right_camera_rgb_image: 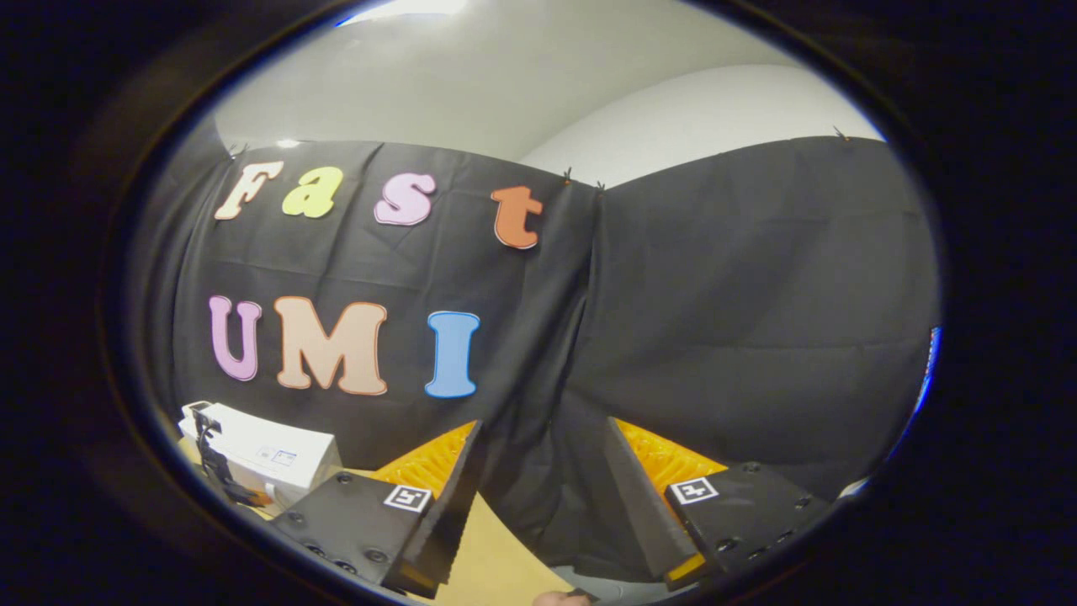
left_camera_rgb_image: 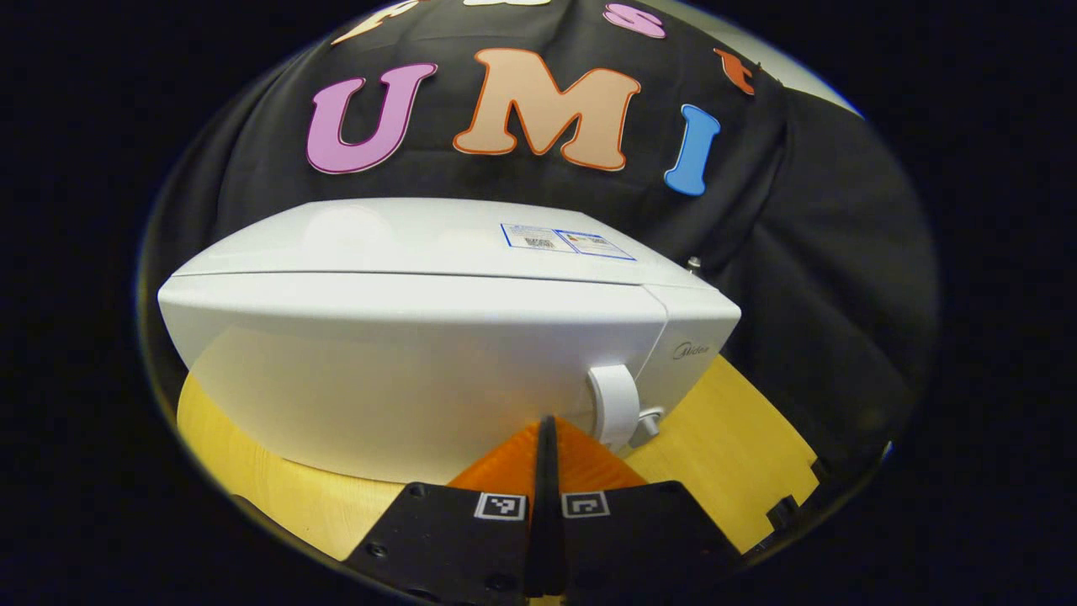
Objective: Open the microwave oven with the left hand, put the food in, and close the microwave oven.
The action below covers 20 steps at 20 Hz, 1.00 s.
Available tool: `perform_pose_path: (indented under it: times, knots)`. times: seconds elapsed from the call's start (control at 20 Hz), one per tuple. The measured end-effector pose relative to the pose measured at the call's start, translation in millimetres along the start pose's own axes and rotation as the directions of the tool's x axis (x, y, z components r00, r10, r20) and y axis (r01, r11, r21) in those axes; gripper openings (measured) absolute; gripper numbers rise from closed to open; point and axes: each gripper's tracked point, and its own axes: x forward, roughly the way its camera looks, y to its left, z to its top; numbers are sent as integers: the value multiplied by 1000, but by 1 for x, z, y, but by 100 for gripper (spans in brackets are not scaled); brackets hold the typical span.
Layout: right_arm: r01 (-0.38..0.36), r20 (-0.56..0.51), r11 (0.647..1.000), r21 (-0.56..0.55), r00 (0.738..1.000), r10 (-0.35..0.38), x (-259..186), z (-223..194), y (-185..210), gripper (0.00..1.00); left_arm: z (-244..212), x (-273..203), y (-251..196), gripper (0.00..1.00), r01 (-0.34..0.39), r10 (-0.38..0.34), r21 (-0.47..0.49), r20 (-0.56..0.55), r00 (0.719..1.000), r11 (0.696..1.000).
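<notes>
1. Standing on the wooden worktop (left_camera_rgb_image: 724, 438), the white microwave oven (left_camera_rgb_image: 437, 337) sits right before my left gripper (left_camera_rgb_image: 545, 438), door closed.
2. Its handle (left_camera_rgb_image: 614, 404) is at the door's right edge, just beside my left jaws, which are clenched together on nothing.
3. My right gripper (right_camera_rgb_image: 538, 471) hangs with jaws released, the microwave far off to its left.

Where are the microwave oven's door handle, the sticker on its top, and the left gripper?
Door handle (left_camera_rgb_image: 612, 402), left gripper view: middle of the white handle's face.
Sticker (left_camera_rgb_image: 565, 241), left gripper view: centre of the label on the oven's top panel.
Left gripper (left_camera_rgb_image: 546, 446), left gripper view: the seam where its fingertips meet.
</notes>
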Motion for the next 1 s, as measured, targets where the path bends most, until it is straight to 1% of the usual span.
perform_pose_path:
  times: [0.05,0.15,0.3,0.4,0.45,0.5,0.55,0.6,0.65,0.75,0.9,1.0]
  knots:
    - [-10,-1,1000,5,1000,10,2,-1,3,77,0,-3,1,2,-19,19,19,0,1000,1000]
    - [-30,2,999,14,1000,30,8,-1,11,77,11,-12,5,2,-66,63,67,41,997,996]
    - [-72,6,997,36,997,72,15,-4,27,77,41,-38,3,2,-94,74,142,138,988,985]
    - [-104,7,993,57,995,103,20,-8,40,77,59,-63,-1,4,-106,74,161,193,978,981]
    - [-124,3,990,66,992,124,21,-11,49,77,67,-73,-6,8,-102,66,158,216,974,982]
    - [-144,2,987,76,990,144,23,-14,58,77,76,-85,-12,33,-89,51,153,239,970,984]
    - [-165,4,982,88,986,166,24,-15,67,77,84,-97,-15,49,-90,48,152,262,964,984]
    - [-185,8,978,100,983,185,25,-15,76,77,97,-112,-16,82,-100,53,150,294,954,984]
    - [-205,11,973,110,979,205,25,-16,85,77,110,-124,-16,92,-111,60,142,325,944,984]
    - [-248,11,962,116,969,248,25,-20,105,77,142,-156,-16,94,-130,72,125,392,917,984]
    - [-303,18,944,130,953,303,23,-22,132,77,194,-208,-14,95,-161,95,95,486,869,982]
    - [-338,20,929,147,941,339,20,-21,150,77,215,-233,-10,95,-188,123,77,513,850,979]
